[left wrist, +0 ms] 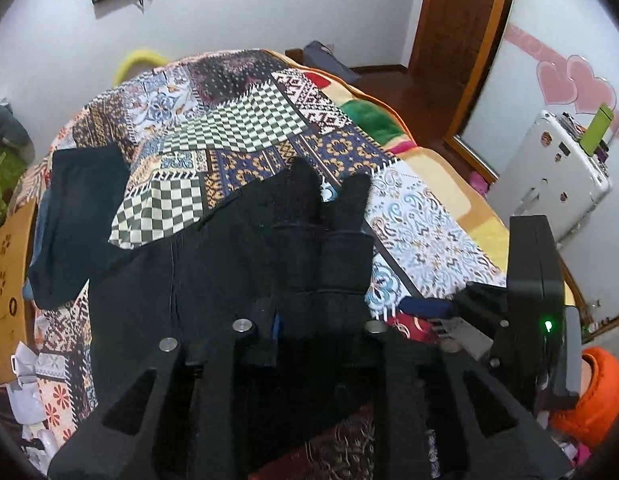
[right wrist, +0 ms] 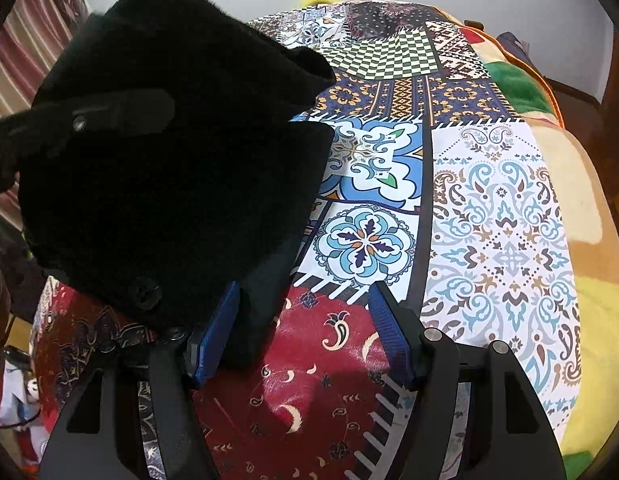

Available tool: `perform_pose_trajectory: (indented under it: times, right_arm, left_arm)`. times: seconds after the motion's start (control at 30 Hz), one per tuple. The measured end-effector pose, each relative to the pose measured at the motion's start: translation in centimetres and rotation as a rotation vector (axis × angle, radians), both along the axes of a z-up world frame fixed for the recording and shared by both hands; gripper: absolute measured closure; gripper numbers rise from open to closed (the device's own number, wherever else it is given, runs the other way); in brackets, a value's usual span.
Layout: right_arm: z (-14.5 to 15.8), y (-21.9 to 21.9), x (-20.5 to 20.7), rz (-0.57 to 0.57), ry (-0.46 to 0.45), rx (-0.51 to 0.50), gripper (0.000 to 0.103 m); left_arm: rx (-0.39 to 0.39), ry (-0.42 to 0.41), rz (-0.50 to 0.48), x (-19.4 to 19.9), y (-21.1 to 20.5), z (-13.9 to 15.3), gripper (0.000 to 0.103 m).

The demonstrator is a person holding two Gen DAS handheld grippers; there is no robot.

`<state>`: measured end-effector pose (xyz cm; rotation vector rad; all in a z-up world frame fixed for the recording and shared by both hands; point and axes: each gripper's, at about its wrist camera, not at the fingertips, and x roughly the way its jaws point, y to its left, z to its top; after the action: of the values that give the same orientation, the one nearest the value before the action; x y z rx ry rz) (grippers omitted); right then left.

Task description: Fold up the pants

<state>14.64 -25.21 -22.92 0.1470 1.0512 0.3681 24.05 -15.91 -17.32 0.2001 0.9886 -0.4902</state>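
Black pants [left wrist: 213, 264] lie on the patchwork bedspread [left wrist: 245, 120], and a bunch of their cloth is pinched in my left gripper [left wrist: 321, 240], which is shut on it and lifts it off the bed. In the right wrist view the same lifted black pants [right wrist: 161, 168], with a button [right wrist: 143, 292] showing, hang at the left. My right gripper [right wrist: 303, 316] is open. Its blue pads [right wrist: 219, 328] stand wide apart over the bedspread [right wrist: 489, 220], and the left one is against the edge of the pants.
A second dark folded garment [left wrist: 77, 216] lies at the bed's left side. My right gripper's body [left wrist: 525, 288] shows at the right of the left wrist view. A white appliance [left wrist: 549, 172] and a wooden door [left wrist: 461, 20] stand beyond the bed.
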Motion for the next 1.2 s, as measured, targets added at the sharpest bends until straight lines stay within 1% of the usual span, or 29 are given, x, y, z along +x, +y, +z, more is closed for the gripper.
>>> perform_pose_trajectory:
  times: [0.03,0.07,0.1,0.13,0.23,0.3,0.4,0.47,0.57,0.7,0.77,0.83,0.9,0.97,1.03,1.1,1.2]
  right_arm:
    - [0.0,-0.1,0.0,-0.002,0.002,0.009,0.04]
    - [0.0,-0.2,-0.1,-0.005,0.004,0.018,0.04]
    - [0.1,-0.4,-0.2,-0.009,0.004,0.025,0.04]
    - [0.2,-0.5,-0.2,-0.013,0.002,0.03,0.04]
    - [0.5,-0.5,-0.4,-0.021,0.008,0.03,0.04]
    - [0.7,-0.5,-0.7,-0.02,0.0,0.026,0.04]
    - [1.0,-0.5,-1.0,-0.022,-0.006,0.023,0.04]
    - [1.2,-0.6,-1.4,-0.026,-0.012,0.025,0.04]
    - [1.5,-0.8,-1.7,-0.029,-0.015,0.025,0.04]
    - [1.9,-0.8,-1.9,-0.032,-0.026,0.01,0.04]
    - [2.2,-0.8,-2.1,-0.036,-0.038,0.01,0.04]
    - [2.2,-0.9,-2.2,-0.045,-0.036,0.028,0.04]
    - [2.0,-0.9,-2.2,-0.051,-0.028,0.037,0.04]
    - [1.8,-0.8,-2.2,-0.056,-0.021,0.038,0.04]
    - [1.6,-0.8,-2.1,-0.061,-0.014,0.036,0.04]
    - [1.7,-0.9,-2.1,-0.063,-0.015,0.032,0.04]
    - [2.0,-1.1,-2.0,-0.07,-0.026,0.013,0.04]
  left_arm:
    - [-0.023,0.015,-0.006,-0.2,0.1,0.3,0.066]
    - [-0.051,0.023,-0.007,-0.4,0.5,0.7,0.059]
    - [-0.074,0.018,-0.004,-0.7,0.8,1.3,0.052]
    - [-0.083,0.007,0.0,-0.9,1.0,1.7,0.049]
    - [-0.088,-0.095,0.039,-1.3,2.4,4.0,0.038]
    - [-0.074,-0.151,0.066,-0.9,3.4,5.1,0.024]
    - [-0.004,-0.225,0.133,1.2,5.2,6.0,0.018]
    - [0.043,-0.231,0.168,3.1,6.5,5.8,0.017]
    - [0.081,-0.197,0.212,6.5,8.5,4.9,0.013]
    - [0.147,-0.122,0.269,11.2,10.6,2.1,0.013]
    - [0.214,-0.074,0.29,13.4,11.1,-0.3,0.013]
    - [0.258,-0.029,0.304,14.8,11.4,-2.5,0.013]
    - [0.288,0.04,0.314,16.2,12.0,-5.2,0.013]
    - [0.316,0.118,0.316,16.9,12.5,-8.0,0.013]
    - [0.312,0.171,0.304,16.8,13.1,-9.9,0.012]
    - [0.268,0.178,0.29,16.1,14.1,-10.0,0.01]
    - [0.264,0.167,0.277,14.5,15.1,-9.5,0.009]
